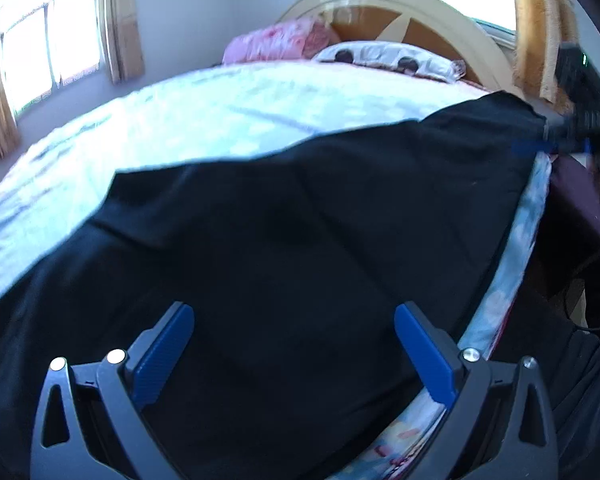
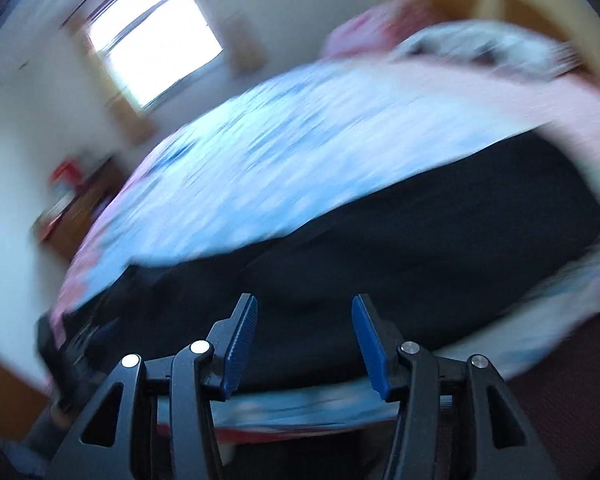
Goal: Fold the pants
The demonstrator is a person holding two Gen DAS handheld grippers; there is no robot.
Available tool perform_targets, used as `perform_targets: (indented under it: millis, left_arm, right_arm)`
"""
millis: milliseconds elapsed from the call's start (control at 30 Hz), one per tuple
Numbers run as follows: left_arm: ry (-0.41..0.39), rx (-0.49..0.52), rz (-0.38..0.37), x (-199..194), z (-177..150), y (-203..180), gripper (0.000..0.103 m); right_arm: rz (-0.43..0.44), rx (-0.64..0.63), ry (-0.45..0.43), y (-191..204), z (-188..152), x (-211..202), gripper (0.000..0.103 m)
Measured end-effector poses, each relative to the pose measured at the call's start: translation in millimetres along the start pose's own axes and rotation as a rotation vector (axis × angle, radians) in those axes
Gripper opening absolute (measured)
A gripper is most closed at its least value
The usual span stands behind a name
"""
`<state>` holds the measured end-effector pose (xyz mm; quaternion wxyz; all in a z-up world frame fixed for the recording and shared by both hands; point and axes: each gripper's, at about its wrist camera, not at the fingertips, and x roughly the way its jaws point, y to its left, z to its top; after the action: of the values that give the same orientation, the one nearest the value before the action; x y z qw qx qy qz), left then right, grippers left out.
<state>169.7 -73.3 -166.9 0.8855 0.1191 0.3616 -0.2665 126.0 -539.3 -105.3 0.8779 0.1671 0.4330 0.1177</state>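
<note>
Black pants (image 1: 284,216) lie spread flat on the bed (image 1: 220,120), along the near edge of the mattress, covering most of the floral bedsheet (image 2: 284,152) on that side; far half of the sheet bare.

L gripper (image 1: 294,344): jaws wide apart, nothing between the blue pads (image 1: 164,356), hanging just over the pants near the bed's near edge. No contact w/ fabric that I can confirm.

R gripper (image 2: 304,338): jaws part-way apart, nothing clamped, pads clear of the fabric. It sits at the bed edge over the pants; R wrist view heavily motion-blurred, so fine detail is unreadable. In the L wrist view it shows at the pants' far right corner, by the side of the bed nearest the headboard; whether it touches the cloth there, can't tell.

Ref to bed: wooden headboard (image 1: 380,4) at the far end, pink pillow (image 1: 276,42) and white patterned pillow (image 1: 388,58) against it. Window w/ curtains (image 1: 52,48) on the wall left of the bed.
</note>
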Motion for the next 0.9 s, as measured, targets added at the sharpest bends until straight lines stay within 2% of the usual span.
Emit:
perform_targets:
  millis: [33,67,167,267,333,400,467,567,600,733,800,900]
  left_arm:
    - [-0.003,-0.007,-0.007,-1.3,2.2,1.2,0.103]
    - [-0.013,-0.006,-0.006,-4.7,7.1,1.9,0.103]
    - [-0.085,0.026,0.025,-17.3,32.6,2.7,0.103]
    - [-0.092,0.030,0.048,-2.6,65.2,10.8,0.103]
    - [-0.054,0.036,0.102,20.8,83.1,18.0,0.103]
    - [0.044,0.028,0.191,52.8,96.4,29.3,0.103]
    - [0.098,0.006,0.222,77.2,100.2,42.7,0.103]
    - [0.116,-0.118,0.135,88.2,104.2,65.3,0.103]
    - [0.113,-0.133,0.131,86.3,107.1,66.9,0.103]
    - [0.071,-0.074,0.168,63.8,105.0,57.9,0.103]
    - [0.050,-0.091,0.182,46.4,97.1,60.7,0.103]
    - [0.021,-0.121,0.190,24.5,78.9,55.9,0.103]
  right_arm:
    - [-0.020,0.001,0.081,0.9,-7.0,23.8,0.052]
    - [-0.040,0.008,0.111,-1.8,-12.3,34.3,0.052]
    - [-0.041,-0.003,0.104,-2.9,-15.8,36.2,0.052]
    - [-0.047,-0.035,0.125,-0.7,-17.4,36.8,0.052]
    - [-0.049,-0.042,0.125,0.2,-19.4,38.4,0.052]
    - [-0.048,-0.038,0.115,0.1,-14.8,40.3,0.052]
    - [-0.044,-0.048,0.100,-0.2,-16.5,39.4,0.052]
    - [-0.047,-0.071,0.082,1.0,-20.6,39.7,0.052]
    - [-0.051,-0.085,0.082,1.9,-21.6,39.5,0.052]
    - [-0.078,-0.113,0.085,9.5,-18.6,32.4,0.052]
    - [-0.101,-0.106,0.070,15.6,-14.7,28.3,0.055]
    - [-0.110,-0.168,0.031,32.1,-15.6,25.0,0.057]
